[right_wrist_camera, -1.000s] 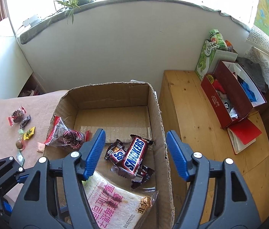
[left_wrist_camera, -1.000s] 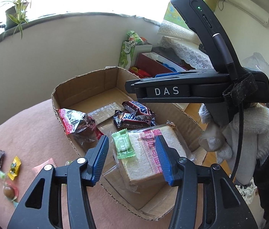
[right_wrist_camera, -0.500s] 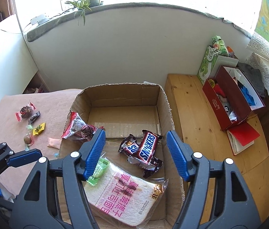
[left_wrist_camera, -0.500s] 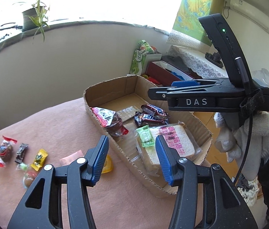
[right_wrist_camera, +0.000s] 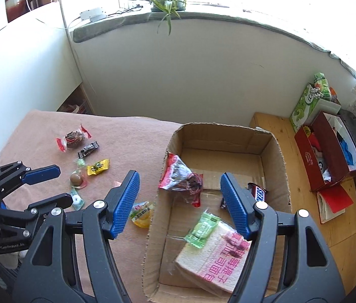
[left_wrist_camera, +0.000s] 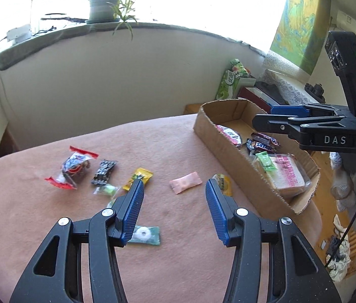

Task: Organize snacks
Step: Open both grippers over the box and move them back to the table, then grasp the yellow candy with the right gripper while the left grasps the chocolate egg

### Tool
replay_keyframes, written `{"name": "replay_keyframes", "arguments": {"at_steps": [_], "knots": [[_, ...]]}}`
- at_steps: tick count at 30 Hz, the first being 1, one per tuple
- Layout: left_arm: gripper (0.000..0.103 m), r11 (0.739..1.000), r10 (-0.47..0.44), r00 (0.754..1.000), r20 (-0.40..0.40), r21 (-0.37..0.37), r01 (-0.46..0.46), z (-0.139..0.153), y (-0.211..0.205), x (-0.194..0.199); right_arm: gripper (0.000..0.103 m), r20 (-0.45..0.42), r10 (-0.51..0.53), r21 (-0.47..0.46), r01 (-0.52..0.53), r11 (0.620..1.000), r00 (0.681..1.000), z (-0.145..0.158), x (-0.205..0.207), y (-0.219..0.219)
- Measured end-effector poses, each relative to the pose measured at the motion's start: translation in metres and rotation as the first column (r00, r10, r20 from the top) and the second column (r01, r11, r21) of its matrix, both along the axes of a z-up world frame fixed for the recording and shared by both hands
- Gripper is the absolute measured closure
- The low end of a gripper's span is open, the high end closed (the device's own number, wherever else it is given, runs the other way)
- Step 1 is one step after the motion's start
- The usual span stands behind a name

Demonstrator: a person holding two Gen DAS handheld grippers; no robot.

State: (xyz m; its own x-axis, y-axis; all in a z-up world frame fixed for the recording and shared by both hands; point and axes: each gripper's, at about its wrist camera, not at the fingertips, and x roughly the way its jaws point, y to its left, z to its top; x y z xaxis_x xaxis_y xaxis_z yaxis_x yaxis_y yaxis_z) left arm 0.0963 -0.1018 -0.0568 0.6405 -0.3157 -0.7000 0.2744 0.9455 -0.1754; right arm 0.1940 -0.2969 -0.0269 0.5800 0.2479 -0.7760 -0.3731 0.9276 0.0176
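My left gripper (left_wrist_camera: 174, 189) is open and empty above the pink cloth, with a pink candy (left_wrist_camera: 185, 182) just beyond its fingertips. Loose sweets lie around it: a yellow candy (left_wrist_camera: 141, 176), a black one (left_wrist_camera: 104, 170), a red-ended bag (left_wrist_camera: 73, 169), a teal packet (left_wrist_camera: 145, 234) and a yellow jelly cup (left_wrist_camera: 222, 183). My right gripper (right_wrist_camera: 180, 179) hangs open and empty over the cardboard box (right_wrist_camera: 228, 128). The box holds a red snack bag (right_wrist_camera: 181, 179), a green candy (right_wrist_camera: 203, 227), wrapped bread (right_wrist_camera: 218, 260) and Snickers bars (right_wrist_camera: 258, 193). The left gripper (right_wrist_camera: 63, 184) shows at the left.
A wooden bench (right_wrist_camera: 301, 202) right of the box carries a red box (right_wrist_camera: 329, 151) and a green carton (right_wrist_camera: 306, 103). A white wall runs close behind the table. The cloth's edge drops off at the left and front. A gloved hand (left_wrist_camera: 341, 186) holds the right gripper.
Both grippers have drawn back and leftward from the box. The left wrist view has swung from the bread in the box to the loose sweets on the cloth. Neither jaw width changed.
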Motion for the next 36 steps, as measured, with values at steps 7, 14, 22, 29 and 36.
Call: {"name": "replay_keyframes", "arguments": {"at_steps": [7, 14, 22, 29, 36], "knots": [[0.053, 0.998, 0.059, 0.997, -0.046, 0.003, -0.059, -0.023, 0.037, -0.001, 0.034, -0.061, 0.080, -0.002, -0.080, 0.997, 0.995, -0.015, 0.008, 0.054], [0.053, 0.999, 0.043, 0.996, -0.078, 0.020, -0.042, -0.044, 0.044, 0.003, 0.034, -0.165, 0.100, 0.000, -0.102, 0.995, 0.981, -0.044, 0.029, 0.097], [0.054, 1.000, 0.016, 0.993, -0.115, 0.007, -0.015, -0.060, 0.047, 0.017, 0.034, -0.363, 0.047, 0.079, -0.020, 0.997, 0.931, -0.089, 0.060, 0.120], [0.058, 1.000, 0.006, 0.992, -0.126, -0.011, -0.008, -0.063, 0.050, 0.021, 0.061, -0.484, 0.024, 0.167, 0.065, 0.984, 0.875, -0.116, 0.076, 0.125], [0.059, 1.000, -0.007, 0.991, -0.134, -0.007, 0.006, -0.067, 0.044, 0.029, 0.061, -0.472, -0.009, 0.143, 0.086, 0.986, 0.882, -0.120, 0.082, 0.138]]}}
